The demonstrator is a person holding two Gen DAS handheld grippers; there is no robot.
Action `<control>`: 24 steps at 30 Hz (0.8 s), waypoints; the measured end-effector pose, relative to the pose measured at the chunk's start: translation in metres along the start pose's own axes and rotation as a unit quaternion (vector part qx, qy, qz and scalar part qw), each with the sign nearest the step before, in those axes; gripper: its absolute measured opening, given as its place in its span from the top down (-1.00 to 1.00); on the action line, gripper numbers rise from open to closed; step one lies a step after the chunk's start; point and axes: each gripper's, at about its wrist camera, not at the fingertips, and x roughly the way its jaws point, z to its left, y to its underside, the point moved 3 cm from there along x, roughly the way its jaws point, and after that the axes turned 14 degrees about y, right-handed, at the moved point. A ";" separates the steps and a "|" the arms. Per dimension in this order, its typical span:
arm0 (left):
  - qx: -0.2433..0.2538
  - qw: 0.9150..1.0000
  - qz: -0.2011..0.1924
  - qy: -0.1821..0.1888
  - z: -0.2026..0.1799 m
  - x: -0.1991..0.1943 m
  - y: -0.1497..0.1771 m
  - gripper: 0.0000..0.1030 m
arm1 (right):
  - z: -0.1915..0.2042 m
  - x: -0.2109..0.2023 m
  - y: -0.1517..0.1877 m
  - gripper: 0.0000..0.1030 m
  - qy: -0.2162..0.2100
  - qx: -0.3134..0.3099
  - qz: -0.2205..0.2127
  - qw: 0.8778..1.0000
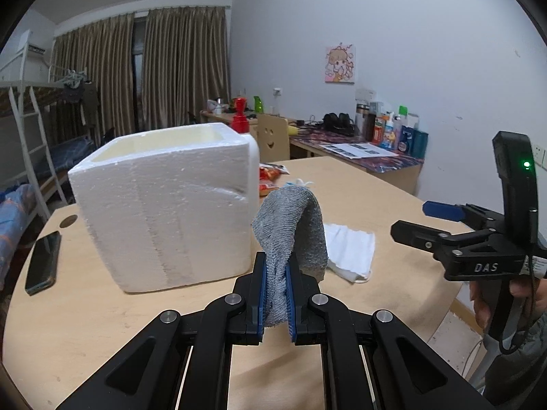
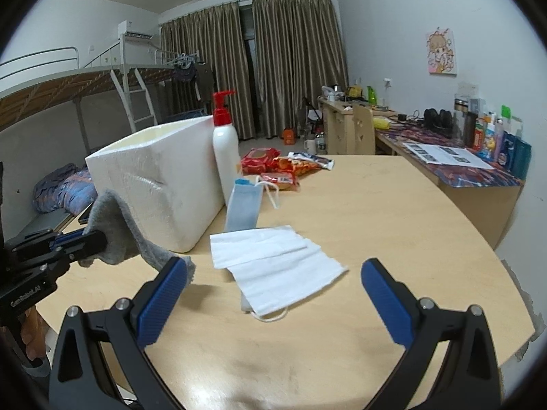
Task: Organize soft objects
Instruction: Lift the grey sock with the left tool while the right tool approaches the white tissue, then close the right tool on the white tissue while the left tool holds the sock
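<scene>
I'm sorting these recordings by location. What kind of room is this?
Most likely a dormitory or shared bedroom: a metal loft bed with a ladder stands by the curtains, and desks along the wall hold toiletries and headphones. The work happens on a round wooden table.

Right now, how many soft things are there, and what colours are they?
Grey: 1, the sock held in the left gripper
White: 1, the face mask
Blue: 1, the face mask leaning on the bottle
Total: 3
</scene>
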 end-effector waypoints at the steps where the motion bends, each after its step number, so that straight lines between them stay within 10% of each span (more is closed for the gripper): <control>1: -0.001 1.000 -0.001 -0.001 0.002 0.000 0.000 0.80 | 0.002 0.003 0.000 -1.00 -0.002 0.000 0.003 1.000; 24: -0.032 0.999 0.016 0.003 0.046 0.018 0.013 0.80 | 0.019 0.072 -0.002 -1.00 -0.012 -0.001 0.083 0.996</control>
